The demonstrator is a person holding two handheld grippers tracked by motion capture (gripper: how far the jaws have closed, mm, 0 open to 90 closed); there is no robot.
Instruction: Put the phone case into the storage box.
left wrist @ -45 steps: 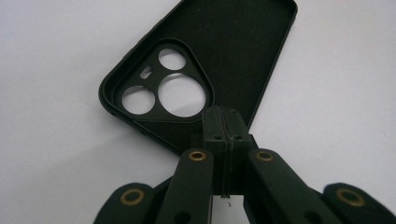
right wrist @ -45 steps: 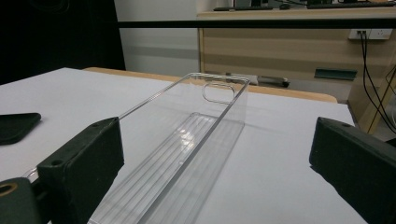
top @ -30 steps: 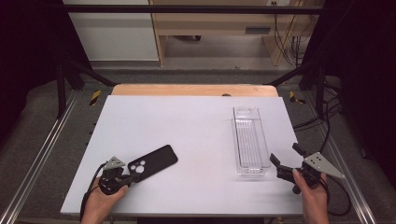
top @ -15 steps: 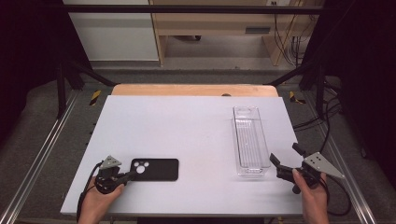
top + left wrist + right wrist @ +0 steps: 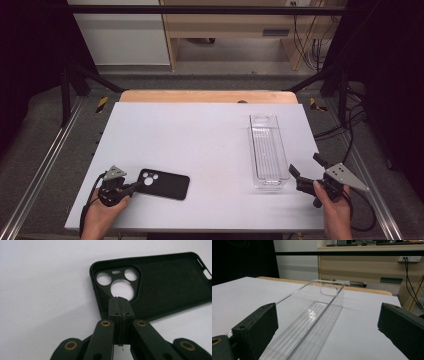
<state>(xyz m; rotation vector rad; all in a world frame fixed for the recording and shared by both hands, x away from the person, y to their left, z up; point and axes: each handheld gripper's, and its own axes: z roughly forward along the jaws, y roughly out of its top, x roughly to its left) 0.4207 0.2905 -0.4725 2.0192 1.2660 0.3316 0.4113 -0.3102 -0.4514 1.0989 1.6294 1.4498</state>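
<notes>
1. Near the front-left corner of the table (image 5: pixel 200 130), the left gripper (image 5: pixel 134 187) is pinching the camera-hole end of the black phone case (image 5: pixel 165 184). From the left gripper view I am reading the jaws as fully together on the case's thin wall, at the rim beside the largest lens hole.
2. I am seeing the phone case (image 5: pixel 160 287) lying flat, open side up, well apart from the clear tray (image 5: pixel 269 150).
3. The right gripper (image 5: pixel 306 172) is hovering just beside the tray's near end, jaws spread wide, holding nothing; its left pad is sitting close to the tray wall (image 5: pixel 294 322).
4. Step in hand, I am judging: the case gripped, carry not begun.
5. Next move, I am judging: lifting the case across to the tray, keeping it level since the pinch is at one end only.
</notes>
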